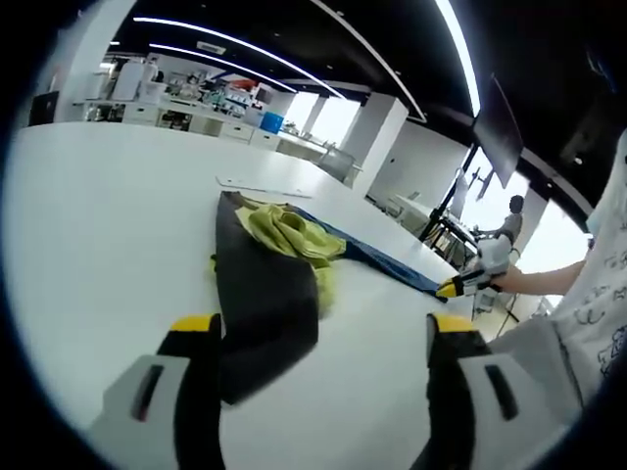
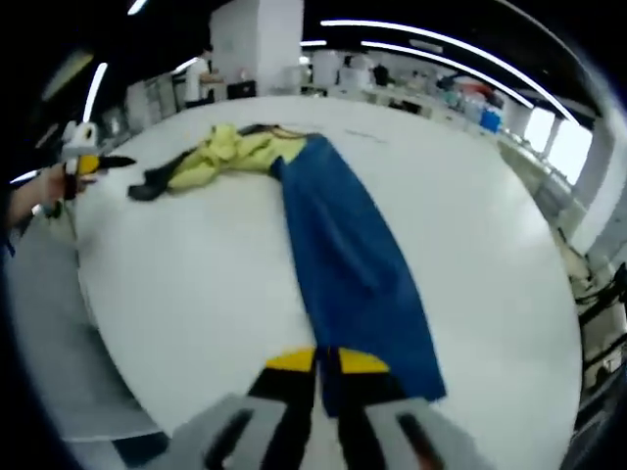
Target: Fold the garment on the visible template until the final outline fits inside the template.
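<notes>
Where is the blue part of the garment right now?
In the right gripper view the blue part runs down the middle of the white table, from the yellow bunch to the closed right tool.

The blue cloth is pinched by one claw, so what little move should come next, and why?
Probably the left gripper, jaws open, should close on the black flap lying between them. The right gripper is shut on the blue cloth, and the garment's yellow middle is bunched, so holding both ends would allow spreading it flat on the white table.
</notes>
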A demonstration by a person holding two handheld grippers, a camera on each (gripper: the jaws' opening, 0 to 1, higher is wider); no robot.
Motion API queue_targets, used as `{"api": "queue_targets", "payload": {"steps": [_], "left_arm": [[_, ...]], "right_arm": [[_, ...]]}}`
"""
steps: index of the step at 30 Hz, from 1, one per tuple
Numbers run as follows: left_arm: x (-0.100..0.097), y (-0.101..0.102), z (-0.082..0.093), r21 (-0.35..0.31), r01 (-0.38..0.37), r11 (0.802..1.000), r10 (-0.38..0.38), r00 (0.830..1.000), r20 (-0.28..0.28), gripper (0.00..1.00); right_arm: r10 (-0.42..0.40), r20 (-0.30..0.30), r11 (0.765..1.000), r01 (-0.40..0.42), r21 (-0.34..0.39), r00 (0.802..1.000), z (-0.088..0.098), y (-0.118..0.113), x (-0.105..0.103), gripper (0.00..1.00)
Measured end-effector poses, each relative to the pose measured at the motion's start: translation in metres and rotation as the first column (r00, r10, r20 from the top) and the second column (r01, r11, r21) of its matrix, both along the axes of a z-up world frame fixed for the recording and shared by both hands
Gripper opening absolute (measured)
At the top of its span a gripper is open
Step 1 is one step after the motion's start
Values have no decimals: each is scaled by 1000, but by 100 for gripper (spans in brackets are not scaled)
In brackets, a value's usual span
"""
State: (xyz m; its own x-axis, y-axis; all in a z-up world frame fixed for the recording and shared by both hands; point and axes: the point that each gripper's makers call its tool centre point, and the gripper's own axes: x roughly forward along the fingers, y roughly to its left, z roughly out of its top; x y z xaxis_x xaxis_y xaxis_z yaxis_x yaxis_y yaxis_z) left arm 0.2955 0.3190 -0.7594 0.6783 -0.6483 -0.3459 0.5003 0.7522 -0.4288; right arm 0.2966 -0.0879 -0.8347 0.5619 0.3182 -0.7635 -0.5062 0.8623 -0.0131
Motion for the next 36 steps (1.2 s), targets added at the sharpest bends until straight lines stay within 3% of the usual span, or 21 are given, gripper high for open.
{"api": "queue_targets", "payload": {"steps": [2, 5, 10, 11, 13, 17, 22, 26, 36], "left_arm": [[0, 0, 0, -4, -2, 1000, 2, 1000, 0, 83], [-1, -1, -1, -3, 3, 1000, -3, 1000, -3, 83], [1, -3, -1, -6, 6, 1000, -6, 1000, -2, 83], [1, -4, -1, -6, 6, 1000, -6, 1000, -1, 83], [1, -4, -2, -6, 7, 1000, -7, 1000, -2, 83], [1, -3, -3, -3, 7, 1000, -7, 1000, -6, 83], [0, -2, -5, -2, 3, 1000, -3, 1000, -12, 83], [0, -2, -7, -2, 0, 1000, 0, 1000, -18, 83], [-1, -2, -11, -3, -4, 1000, 4, 1000, -30, 83]], "right_arm": [[-45, 23, 999, 45, 6, 999, 10, -7, 3, 21], [-132, 47, 991, 132, 20, 990, 13, -26, 12, 28], [-251, 6, 967, 251, -42, 968, 3, -65, 10, 24], [-243, 23, 970, 244, -25, 970, 3, -65, 13, 24], [-288, -21, 957, 287, -39, 957, -4, -74, 8, 25], [-293, -33, 955, 291, -58, 956, -13, -80, 7, 21], [-289, -24, 956, 287, -57, 957, -12, -77, 15, 12], [-252, -15, 964, 250, -92, 968, -12, -75, 26, 3], [-197, 5, 961, 194, -195, 980, -13, -96, 79, 0]]}}
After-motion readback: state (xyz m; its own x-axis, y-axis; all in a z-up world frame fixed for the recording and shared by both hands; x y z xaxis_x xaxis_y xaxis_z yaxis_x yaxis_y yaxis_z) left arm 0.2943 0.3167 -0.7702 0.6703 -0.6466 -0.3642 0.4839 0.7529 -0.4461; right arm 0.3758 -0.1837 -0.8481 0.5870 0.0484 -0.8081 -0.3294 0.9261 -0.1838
